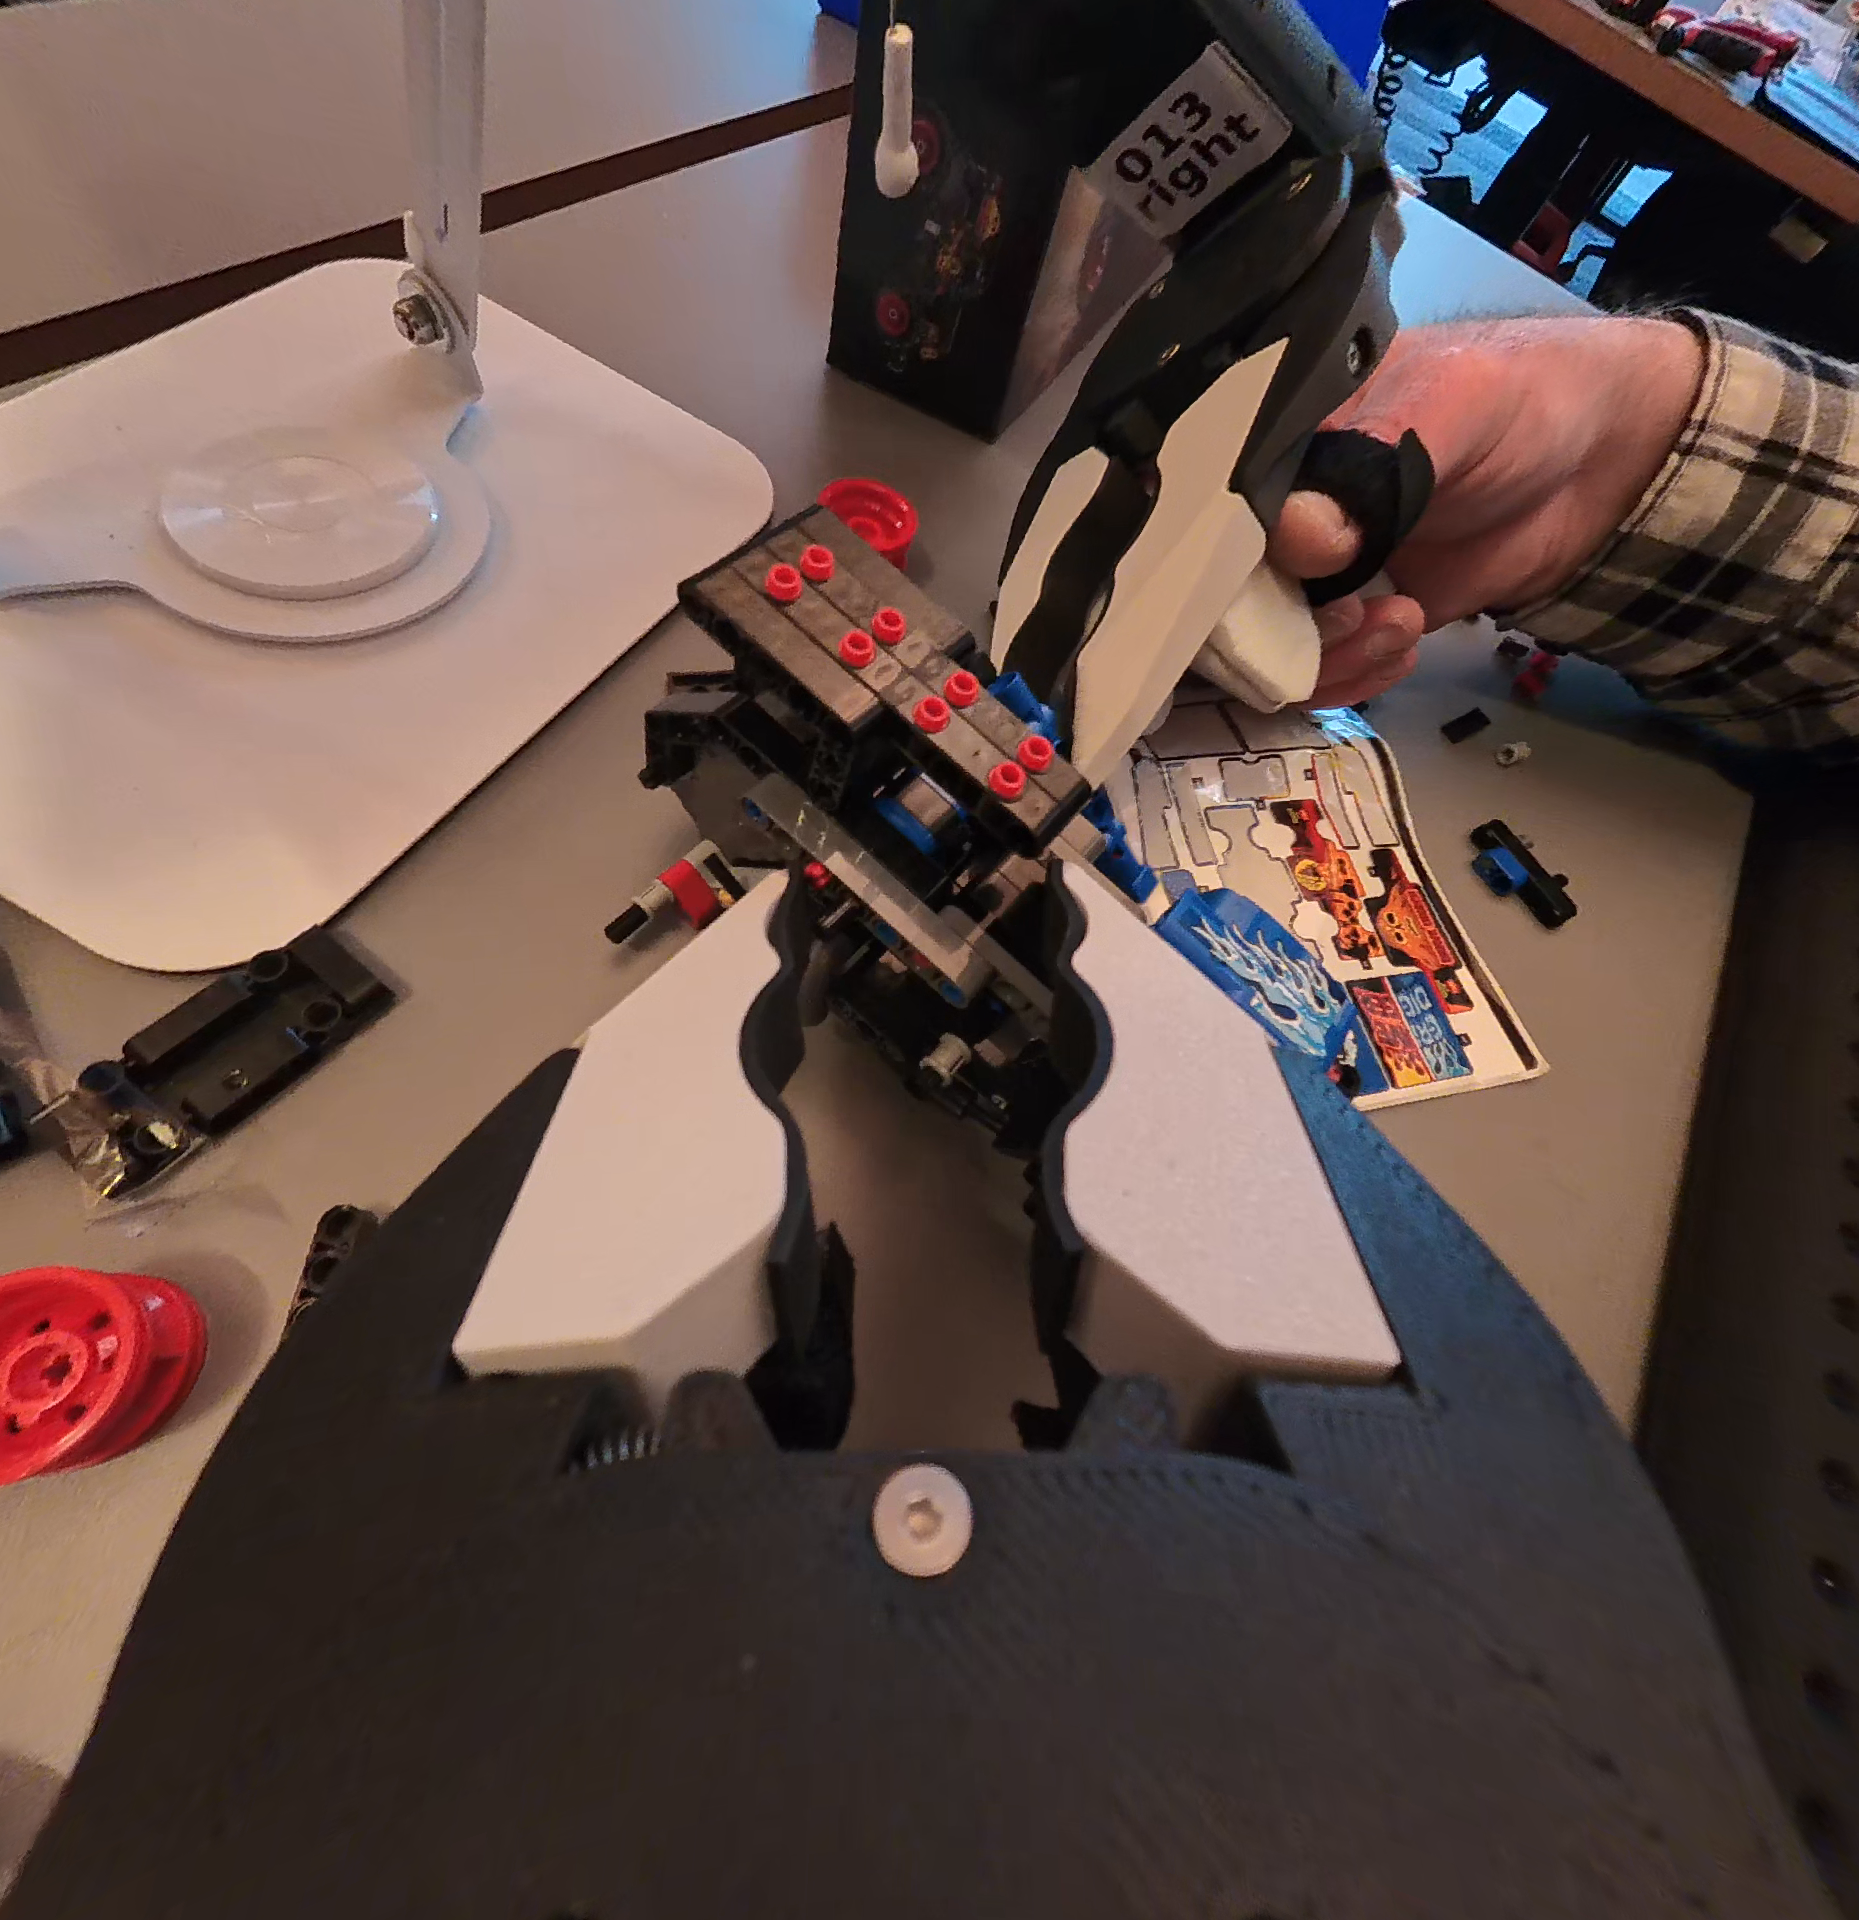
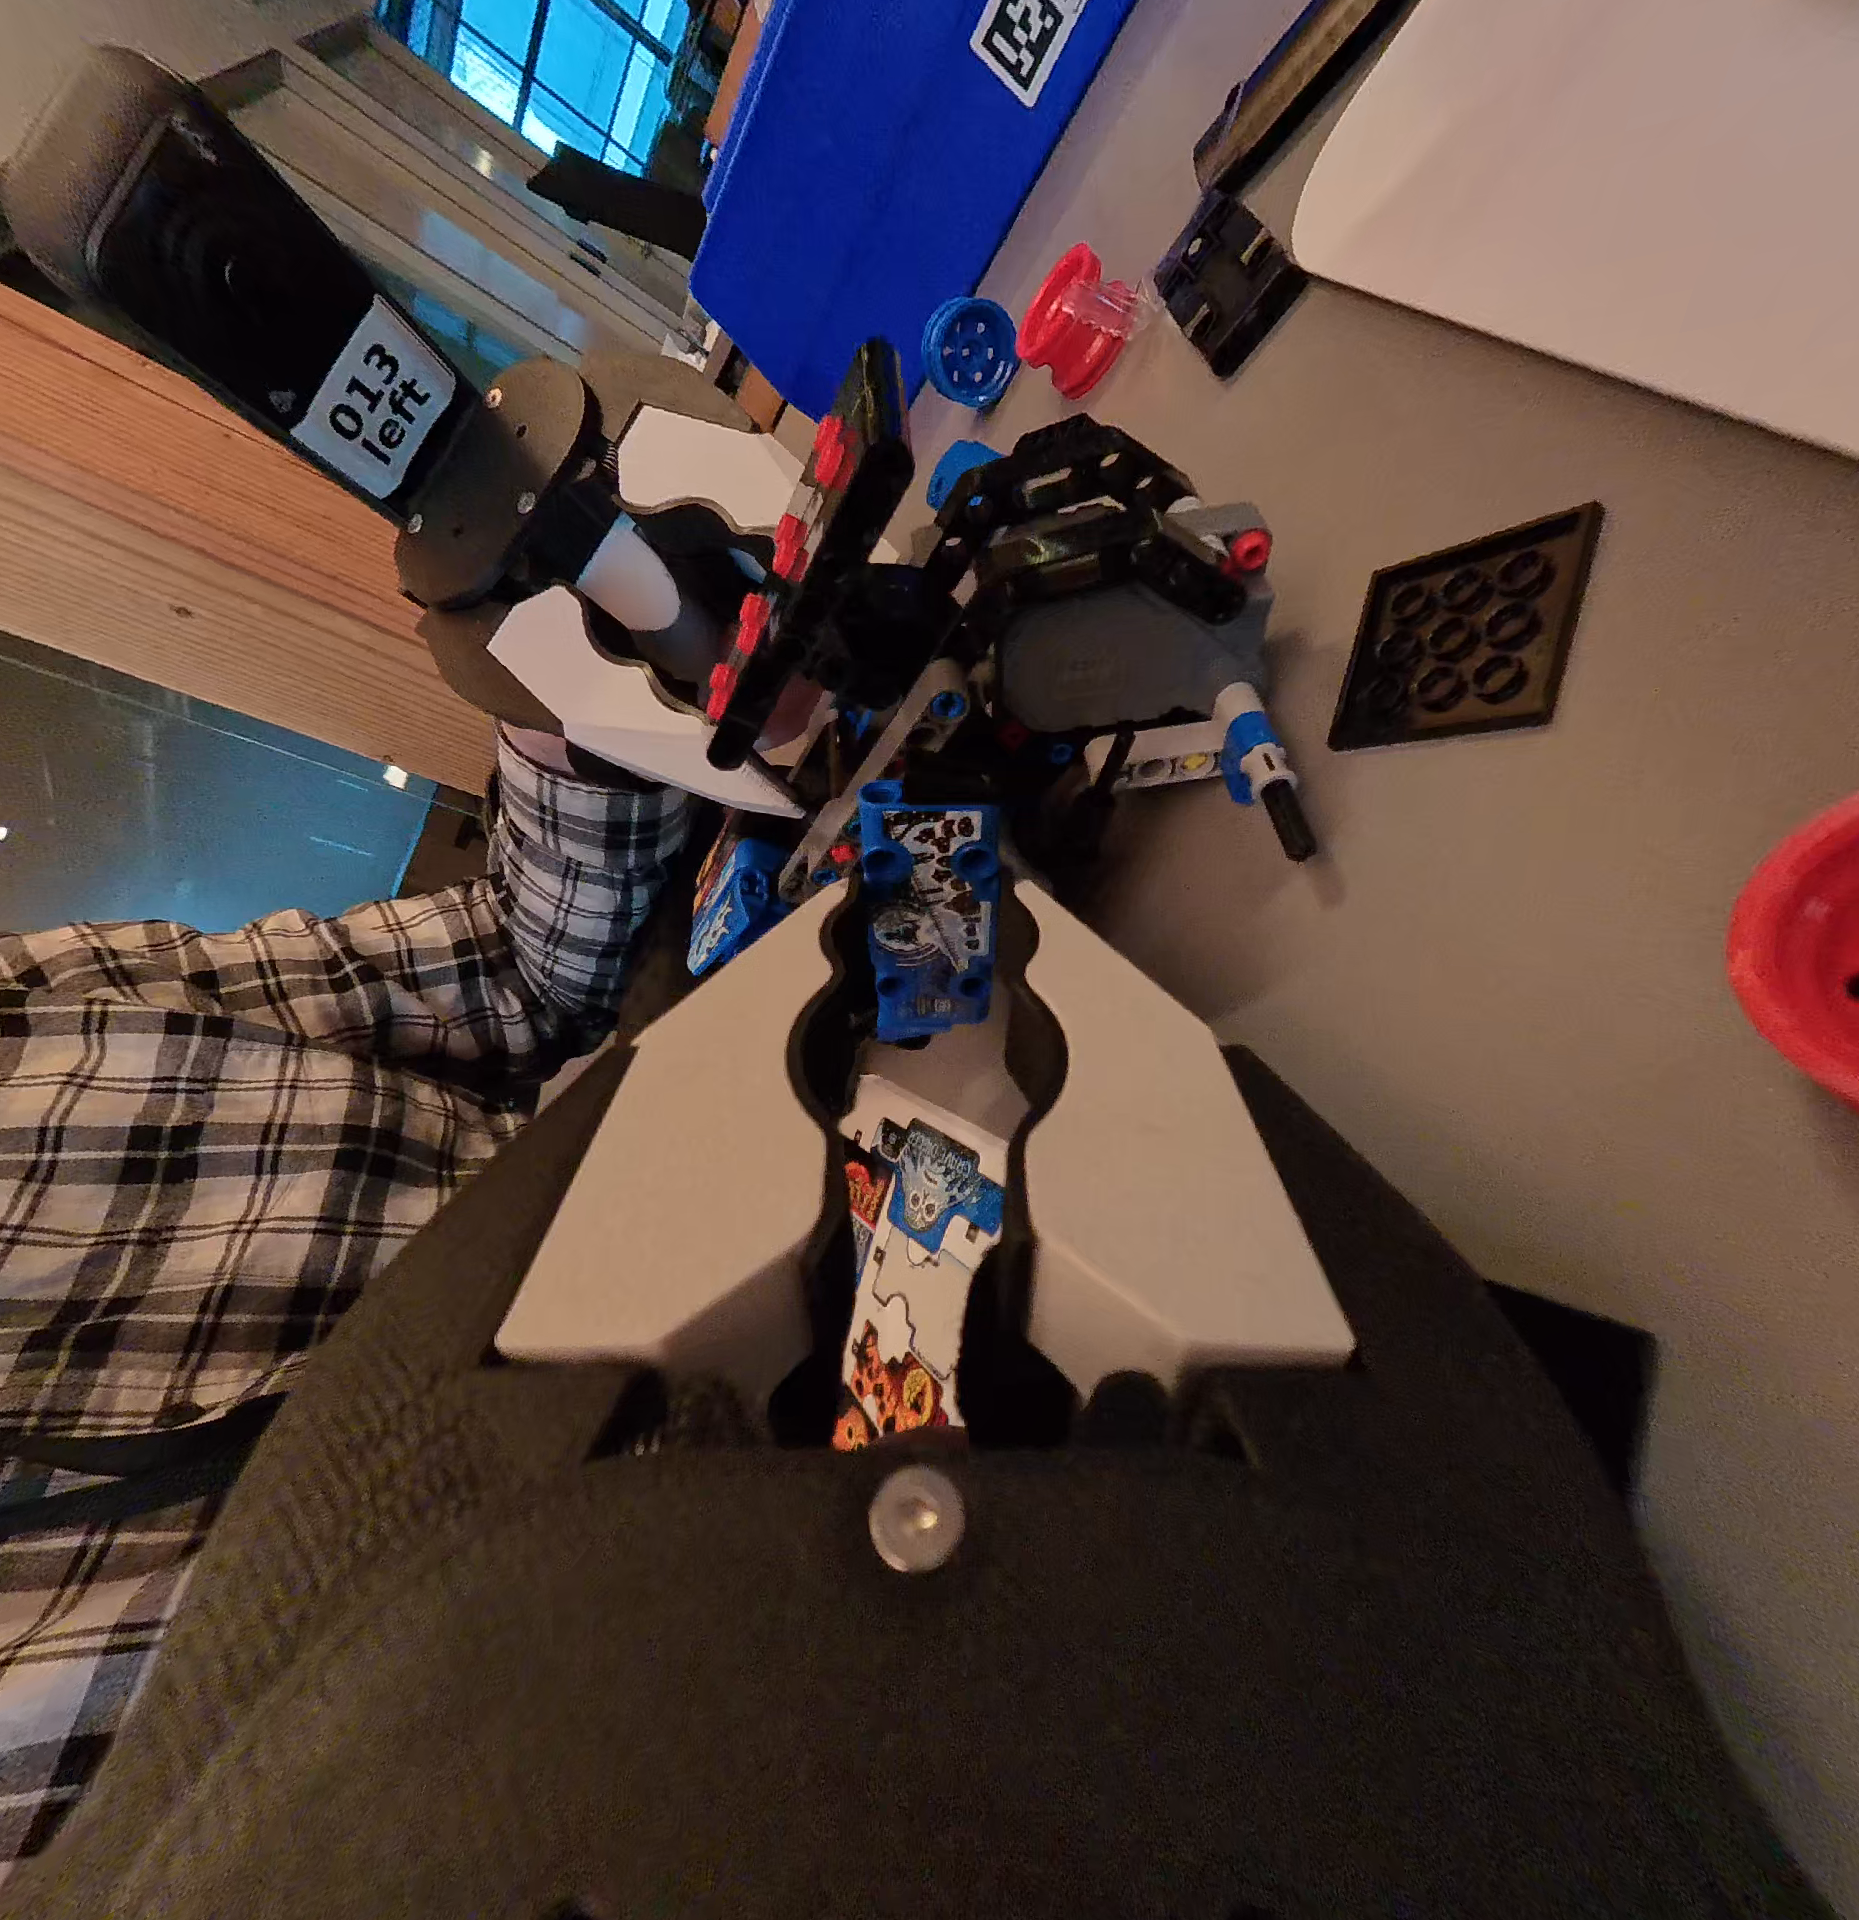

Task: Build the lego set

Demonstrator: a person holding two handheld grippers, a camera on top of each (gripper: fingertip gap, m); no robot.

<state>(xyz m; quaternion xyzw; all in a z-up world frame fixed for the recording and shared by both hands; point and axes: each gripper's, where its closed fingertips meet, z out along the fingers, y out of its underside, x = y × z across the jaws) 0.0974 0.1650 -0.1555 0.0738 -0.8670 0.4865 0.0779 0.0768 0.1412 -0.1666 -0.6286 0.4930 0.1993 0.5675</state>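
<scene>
While both hand-held grippers meet at the model, the scene reads so:

Lego model (image 1: 883,821): black, grey and blue, lifted off the grey table (image 1: 551,790), tilted, a black plate with red studs on top.
Left hand-held gripper (image 1: 920,914): clenched on the model's near end, its fingers pressed against both sides.
Right hand-held gripper (image 2: 920,914): grasping a blue printed panel (image 2: 930,925) at the model's edge.
Sticker sheet (image 1: 1361,914): flat on the table, just beside and partly under the model.
White lamp base (image 1: 312,582): near the model's left side.
Black box (image 1: 935,239): upright behind the model.
Red wheel (image 1: 73,1371): at the near left table edge, well apart.
</scene>
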